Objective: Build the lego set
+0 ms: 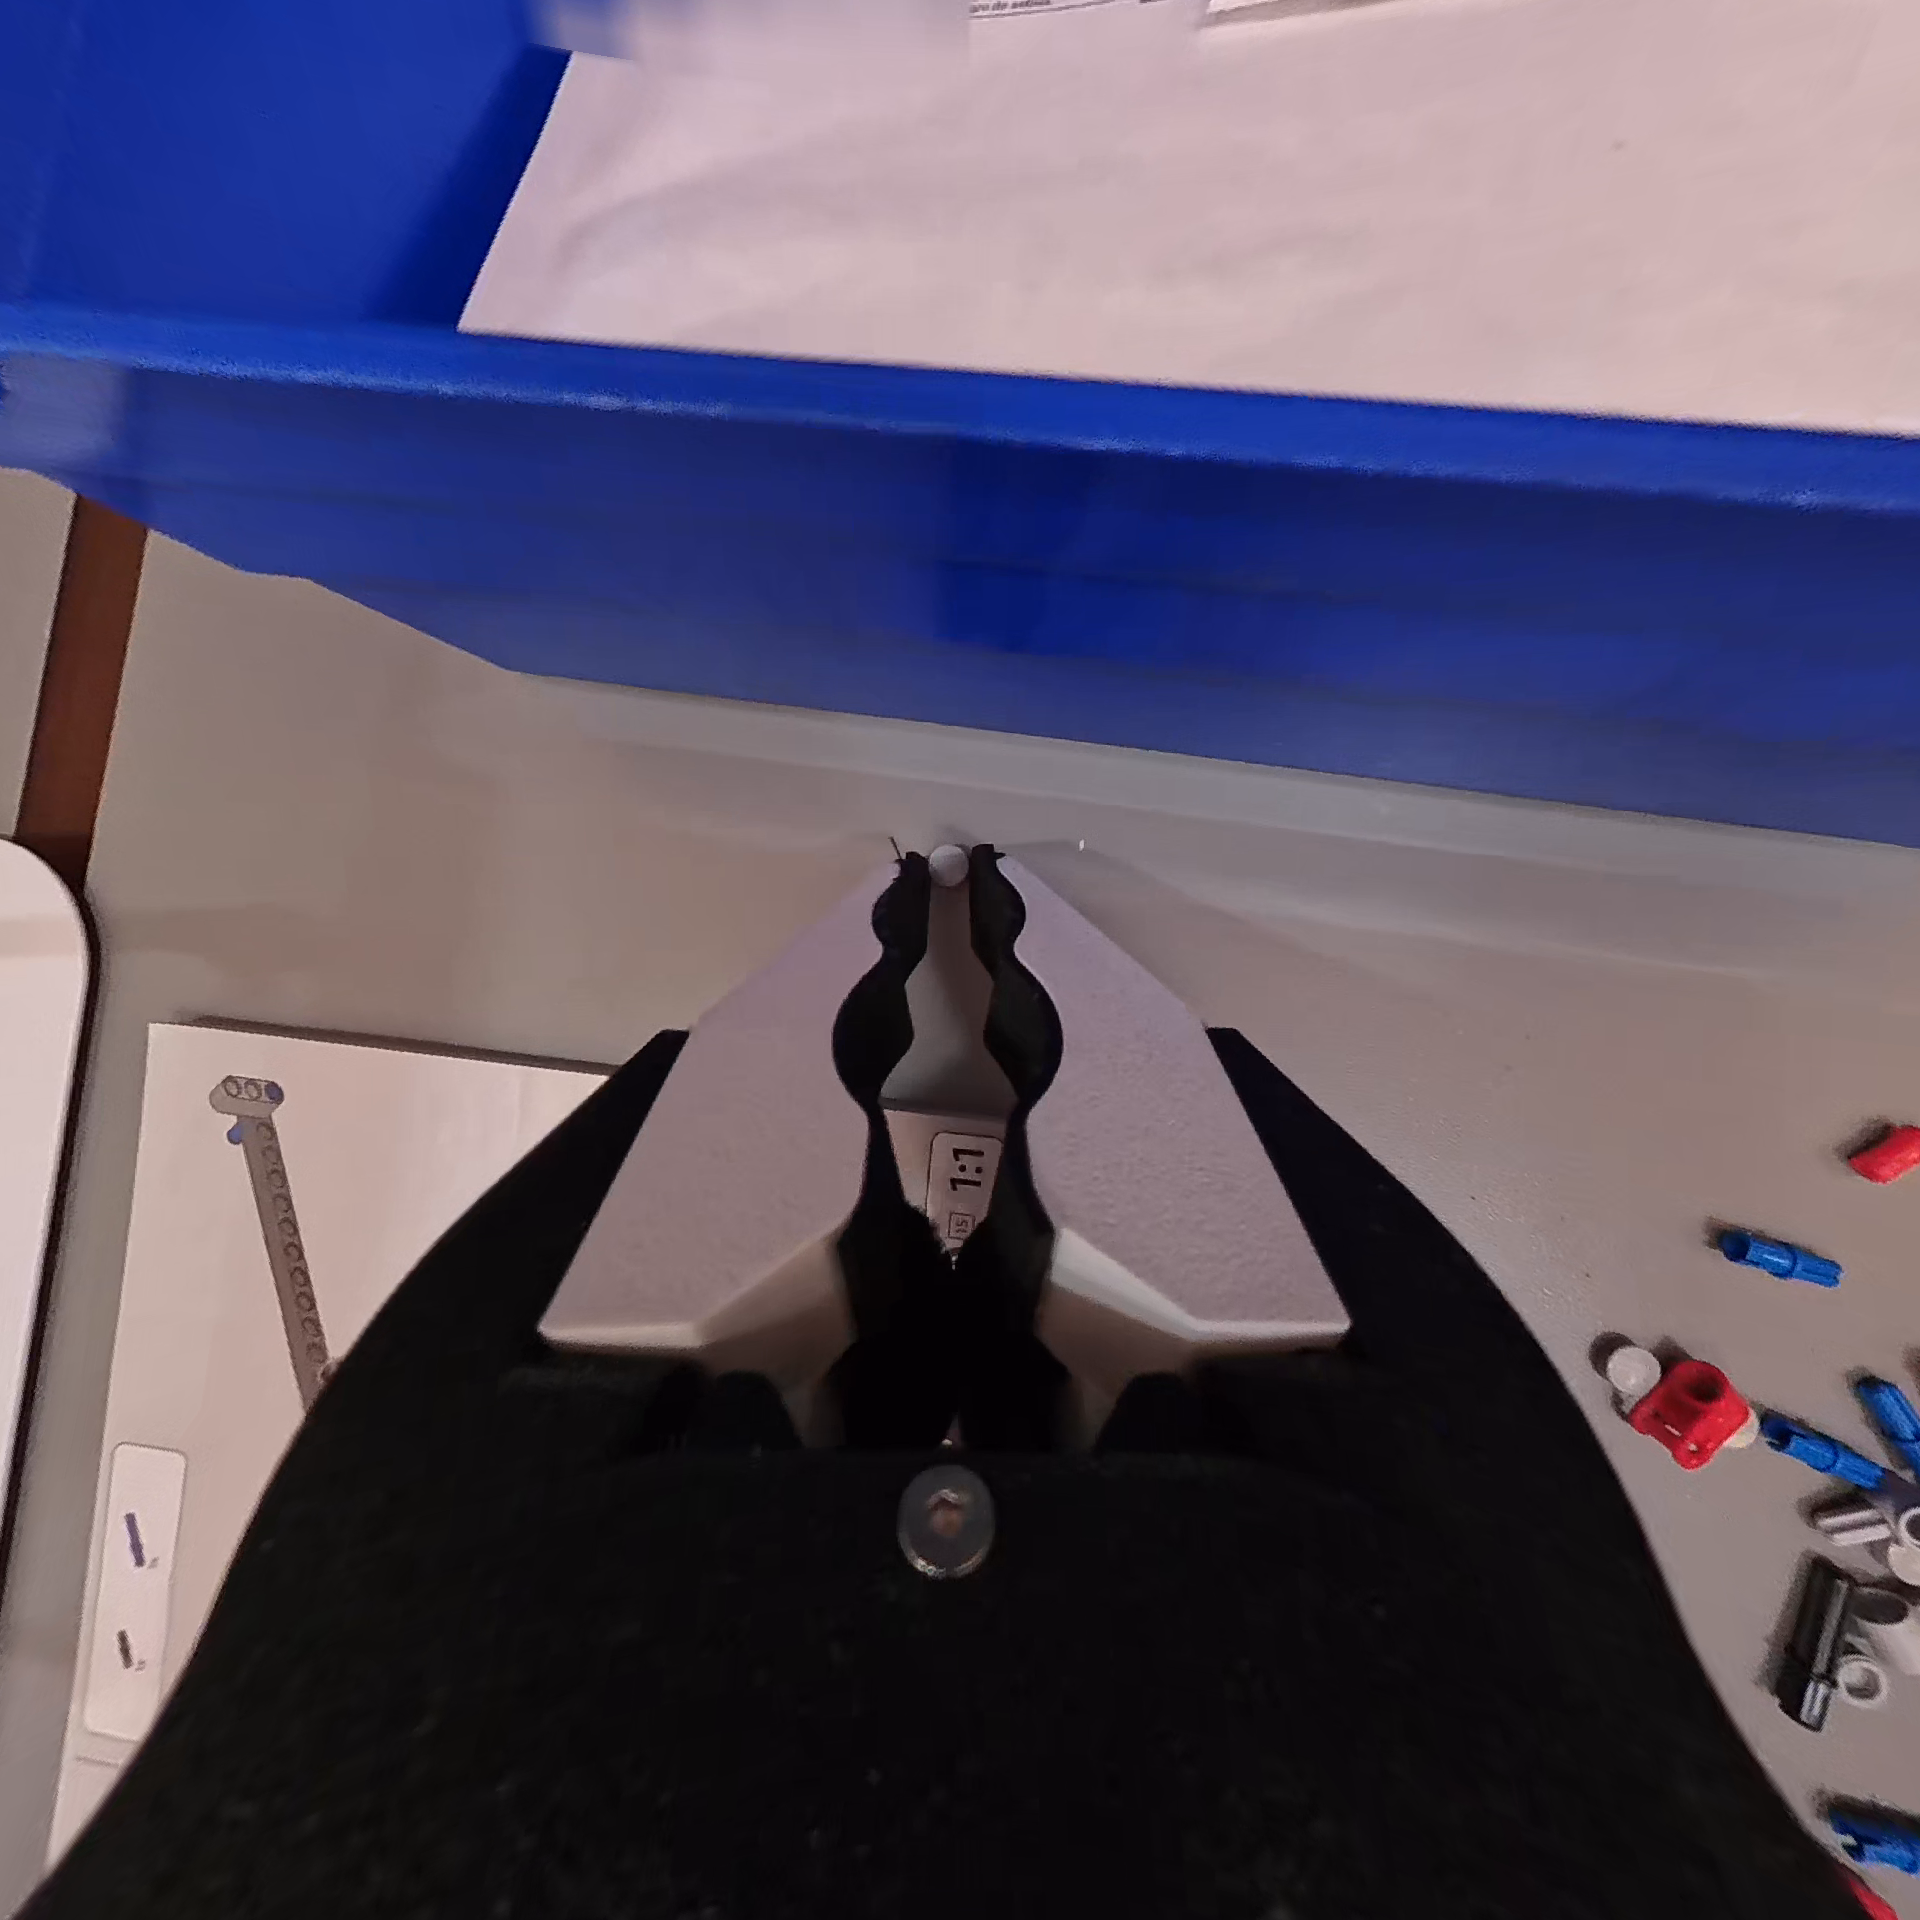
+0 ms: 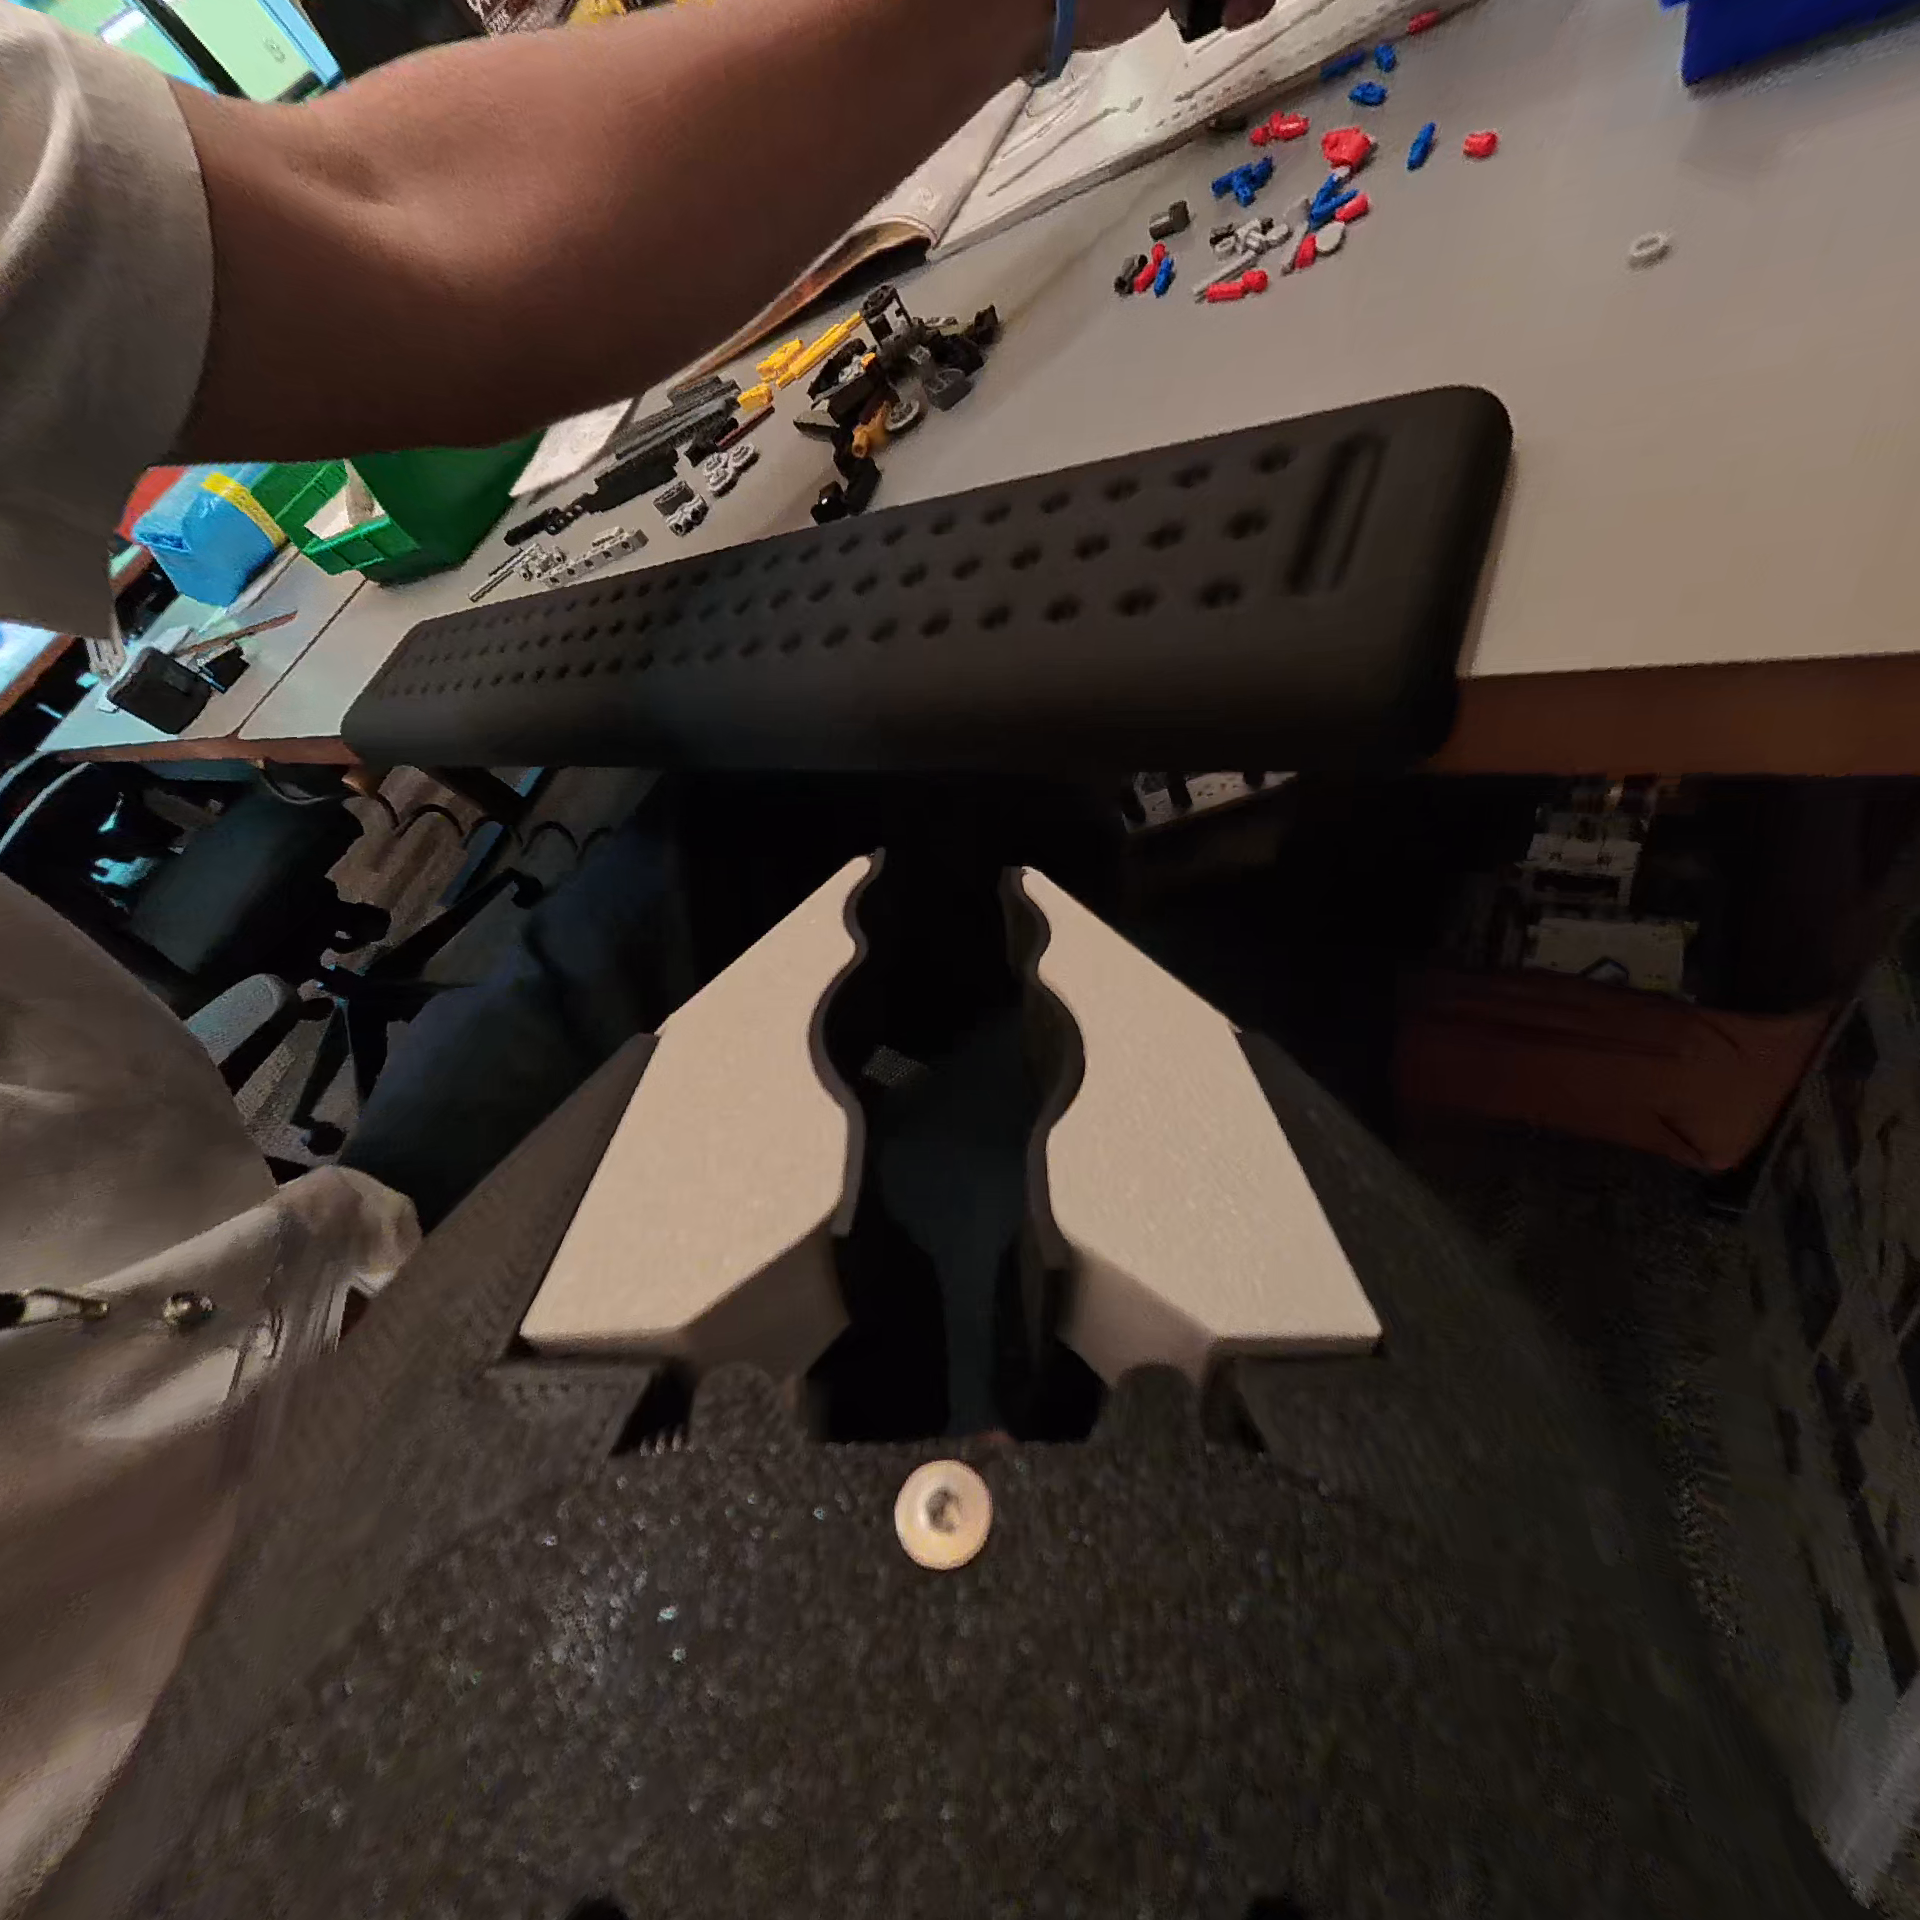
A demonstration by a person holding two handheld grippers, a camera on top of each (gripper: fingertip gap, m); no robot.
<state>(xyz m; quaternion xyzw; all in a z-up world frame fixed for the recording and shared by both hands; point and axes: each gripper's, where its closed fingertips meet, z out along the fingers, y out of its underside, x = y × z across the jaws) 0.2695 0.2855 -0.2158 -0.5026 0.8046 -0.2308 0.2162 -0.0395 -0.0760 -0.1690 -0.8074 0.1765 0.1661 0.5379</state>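
- Pale grey/white round peg [image 1: 947, 863] sits pinched at the very tips of my left gripper [image 1: 948, 871]; I see only its round end, so its long axis seems to run toward the cam, can't be sure.
- L fingers [image 1: 891, 935] nearly together, gap just the peg's width, black pads touching it both sides.
- Peg is held above the grey table [image 1: 1455, 1039], just below the near wall of the blue bin [image 1: 1039, 540].
- Instruction booklet [image 1: 260, 1195] lies open under my L gripper, to the left.
- Loose red, blue, grey, black lego pieces [image 1: 1766, 1444] lie to the right on the table.
- My right gripper [image 2: 940, 883] is spread apart w/ nothing between the fingers, held below the table edge, pointing at the black perforated wrist rest [image 2: 935, 582].
- More lego pieces spread beyond the rest; my left forearm [image 2: 571, 208] reaches across above them.
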